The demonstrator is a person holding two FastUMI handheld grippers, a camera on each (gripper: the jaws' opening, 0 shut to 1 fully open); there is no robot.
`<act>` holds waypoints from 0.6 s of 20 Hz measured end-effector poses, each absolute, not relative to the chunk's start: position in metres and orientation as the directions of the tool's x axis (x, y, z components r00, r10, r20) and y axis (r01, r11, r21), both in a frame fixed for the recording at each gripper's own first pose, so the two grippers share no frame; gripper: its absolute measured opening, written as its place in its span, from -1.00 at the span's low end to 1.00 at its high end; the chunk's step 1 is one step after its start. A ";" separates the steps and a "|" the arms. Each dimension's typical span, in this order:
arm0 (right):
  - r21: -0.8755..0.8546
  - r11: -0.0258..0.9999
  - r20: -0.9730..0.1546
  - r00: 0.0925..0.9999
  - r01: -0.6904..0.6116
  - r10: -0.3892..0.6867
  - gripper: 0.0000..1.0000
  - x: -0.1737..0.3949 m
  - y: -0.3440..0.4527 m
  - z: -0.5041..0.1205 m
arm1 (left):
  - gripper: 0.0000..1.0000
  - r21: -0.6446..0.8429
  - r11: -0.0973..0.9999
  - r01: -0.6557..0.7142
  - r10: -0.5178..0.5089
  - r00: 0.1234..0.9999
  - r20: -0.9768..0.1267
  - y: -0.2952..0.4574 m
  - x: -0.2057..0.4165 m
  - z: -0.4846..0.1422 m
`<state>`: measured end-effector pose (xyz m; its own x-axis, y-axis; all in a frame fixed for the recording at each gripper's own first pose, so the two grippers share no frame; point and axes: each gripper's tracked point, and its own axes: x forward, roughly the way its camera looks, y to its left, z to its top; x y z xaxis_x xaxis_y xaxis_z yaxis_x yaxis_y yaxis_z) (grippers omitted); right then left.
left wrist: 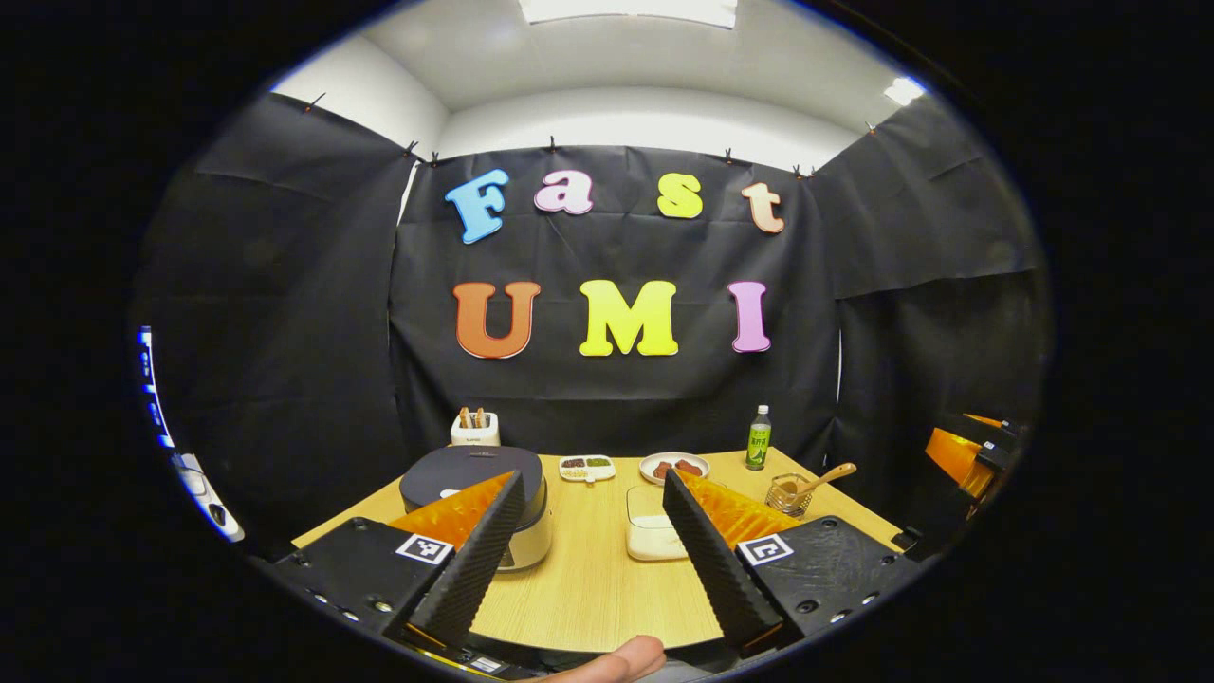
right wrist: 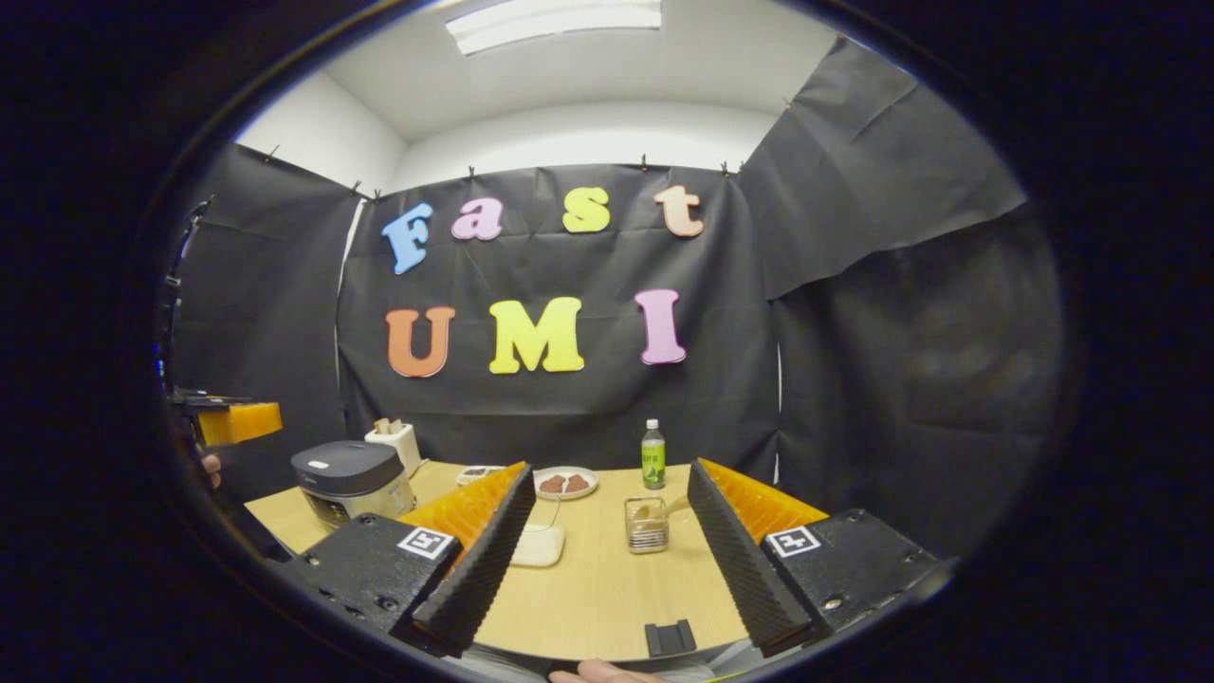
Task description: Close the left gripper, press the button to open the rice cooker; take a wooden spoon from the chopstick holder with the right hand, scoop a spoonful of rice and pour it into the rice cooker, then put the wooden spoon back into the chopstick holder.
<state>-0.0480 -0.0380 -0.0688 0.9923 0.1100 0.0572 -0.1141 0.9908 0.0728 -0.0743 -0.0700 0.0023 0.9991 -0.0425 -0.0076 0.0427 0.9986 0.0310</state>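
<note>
1. The left gripper [left wrist: 593, 560] is seen spread wide above the near edge of the desk [left wrist: 588, 588], with nothing held between its fingers.
2. The right gripper [right wrist: 607, 569] is likewise spread wide and empty over the near part of the desk; it is also glimpsed at the right edge of the left gripper view.
3. The rice cooker [left wrist: 474, 474] is placed on the left part of the desk with its dark lid shut; in the left gripper view it is partly covered by the left finger.
4. The chopstick holder [right wrist: 647, 524] is set on the right part of the desk, and the wooden spoon [left wrist: 827, 476] is stood in it, its bowl leaning out to the right.
5. A clear container of rice [left wrist: 650, 526] is placed between the rice cooker and the chopstick holder, nearer the front.
6. Behind these, a small divided dish [left wrist: 586, 467], a plate [left wrist: 673, 467] with dark pieces of food and a green bottle [left wrist: 758, 438] are lined up near the far edge.
7. A white toaster [left wrist: 474, 429] is seen behind the rice cooker.
8. A fingertip [left wrist: 616, 659] is visible at the bottom of the left gripper view.
</note>
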 end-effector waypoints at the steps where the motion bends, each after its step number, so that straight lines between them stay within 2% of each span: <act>1: 0.071 0.991 0.057 0.992 -0.114 0.110 1.00 -0.050 -0.040 -0.069 | 0.87 0.041 0.999 0.028 -0.028 1.000 0.011 -0.069 -0.077 0.006; 2: 0.069 0.991 0.058 0.992 -0.118 0.114 1.00 -0.052 -0.040 -0.069 | 0.87 0.050 0.999 0.019 -0.021 0.999 0.026 -0.070 -0.082 0.007; 3: 0.068 0.991 0.061 0.991 -0.119 0.115 1.00 -0.054 -0.039 -0.067 | 0.69 0.054 0.998 0.015 -0.017 0.999 0.038 -0.072 -0.088 0.007; 4: 0.066 0.991 0.065 0.991 -0.120 0.115 1.00 -0.056 -0.038 -0.065 | 0.87 0.059 0.998 0.003 -0.006 0.999 0.050 -0.072 -0.093 0.007; 5: 0.059 0.991 0.066 0.991 -0.122 0.118 1.00 -0.058 -0.036 -0.064 | 0.87 0.074 0.997 -0.008 0.004 0.998 0.060 -0.072 -0.098 0.007; 6: 0.053 0.991 0.065 0.990 -0.126 0.122 1.00 -0.060 -0.033 -0.064 | 0.75 0.090 0.996 -0.007 0.002 0.998 0.063 -0.072 -0.099 0.005; 7: 0.049 0.990 0.064 0.989 -0.134 0.131 1.00 -0.061 -0.028 -0.063 | 0.92 0.094 0.996 -0.007 0.001 0.998 0.061 -0.071 -0.100 0.002; 8: 0.048 0.988 0.059 0.988 -0.147 0.144 1.00 -0.062 -0.022 -0.063 | 0.80 0.087 0.996 -0.025 0.019 0.998 0.063 -0.066 -0.101 0.000; 9: 0.048 0.986 0.058 0.986 -0.157 0.154 1.00 -0.063 -0.019 -0.063 | 0.92 0.086 0.995 -0.045 0.039 0.997 0.067 -0.059 -0.101 0.001; 12: 0.048 0.986 0.063 0.986 -0.160 0.157 1.00 -0.067 -0.016 -0.060 | 0.92 0.082 0.996 -0.033 0.028 0.998 0.057 -0.055 -0.103 -0.002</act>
